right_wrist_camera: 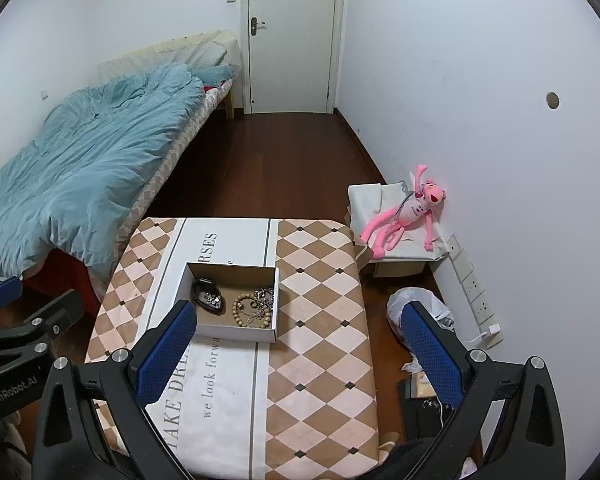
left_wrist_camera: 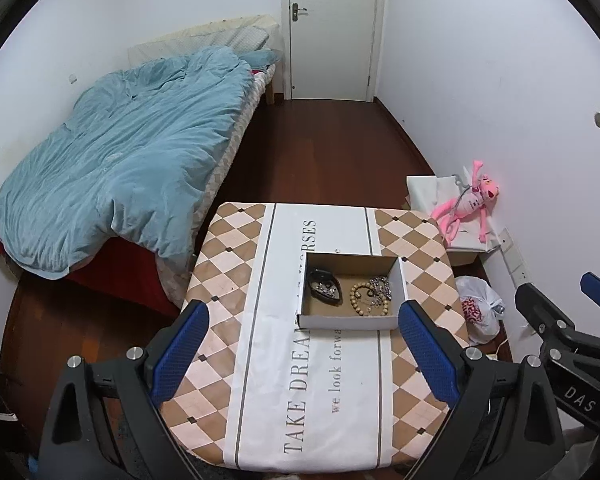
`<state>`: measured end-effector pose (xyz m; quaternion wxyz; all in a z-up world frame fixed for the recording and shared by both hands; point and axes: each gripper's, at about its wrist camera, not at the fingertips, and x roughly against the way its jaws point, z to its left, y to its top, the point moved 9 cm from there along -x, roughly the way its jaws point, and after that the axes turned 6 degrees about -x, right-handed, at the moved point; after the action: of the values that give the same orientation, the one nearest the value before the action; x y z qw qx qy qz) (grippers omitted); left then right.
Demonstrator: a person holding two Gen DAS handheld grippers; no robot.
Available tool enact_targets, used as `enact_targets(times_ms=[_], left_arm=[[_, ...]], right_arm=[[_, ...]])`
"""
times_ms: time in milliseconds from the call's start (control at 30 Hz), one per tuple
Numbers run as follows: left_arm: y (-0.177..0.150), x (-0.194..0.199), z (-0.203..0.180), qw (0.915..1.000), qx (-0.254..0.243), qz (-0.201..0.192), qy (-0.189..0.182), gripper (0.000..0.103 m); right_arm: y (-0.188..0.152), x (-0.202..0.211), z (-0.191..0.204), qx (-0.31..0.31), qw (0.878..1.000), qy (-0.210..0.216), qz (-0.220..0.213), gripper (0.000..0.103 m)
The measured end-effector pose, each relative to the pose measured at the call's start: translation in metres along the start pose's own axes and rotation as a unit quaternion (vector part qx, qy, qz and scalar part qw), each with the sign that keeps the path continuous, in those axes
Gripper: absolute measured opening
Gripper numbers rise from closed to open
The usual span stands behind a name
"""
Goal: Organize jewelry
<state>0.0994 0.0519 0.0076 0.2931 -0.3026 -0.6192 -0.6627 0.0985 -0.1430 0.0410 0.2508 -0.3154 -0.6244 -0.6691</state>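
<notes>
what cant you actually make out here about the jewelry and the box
- Silver chain pile: too small and tangled in both views to count pieces or tell them apart.
- Small pieces in the dark dish: too small to identify.
- Bead bracelet: partly overlapped by the chains, so its full loop is unclear.
- Box near inside wall: hidden by its own front edge; in the right wrist view a blue finger covers the near left corner.
- Tablecloth lettering: partly covered by the box.

On the table (left_wrist_camera: 412, 240) stands a box (left_wrist_camera: 352, 322). In the box, a small dish (left_wrist_camera: 326, 286) lies left of a bead bracelet (left_wrist_camera: 370, 298).
</notes>
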Motion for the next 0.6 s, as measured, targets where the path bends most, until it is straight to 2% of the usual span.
enact_targets(times_ms=[367, 600], left_arm=[[0.006, -0.040, 0.004, 0.9995, 0.000, 0.028, 0.012, 0.097], [0.002, -0.049, 0.002, 0.9992, -0.002, 0.039, 0.013, 0.097]], right_arm=[[-0.003, -0.051, 0.002, -0.002, 0.999, -0.009, 0.037, 0.103], [-0.008, -0.066, -0.002, -0.003, 0.999, -0.015, 0.050, 0.103]])
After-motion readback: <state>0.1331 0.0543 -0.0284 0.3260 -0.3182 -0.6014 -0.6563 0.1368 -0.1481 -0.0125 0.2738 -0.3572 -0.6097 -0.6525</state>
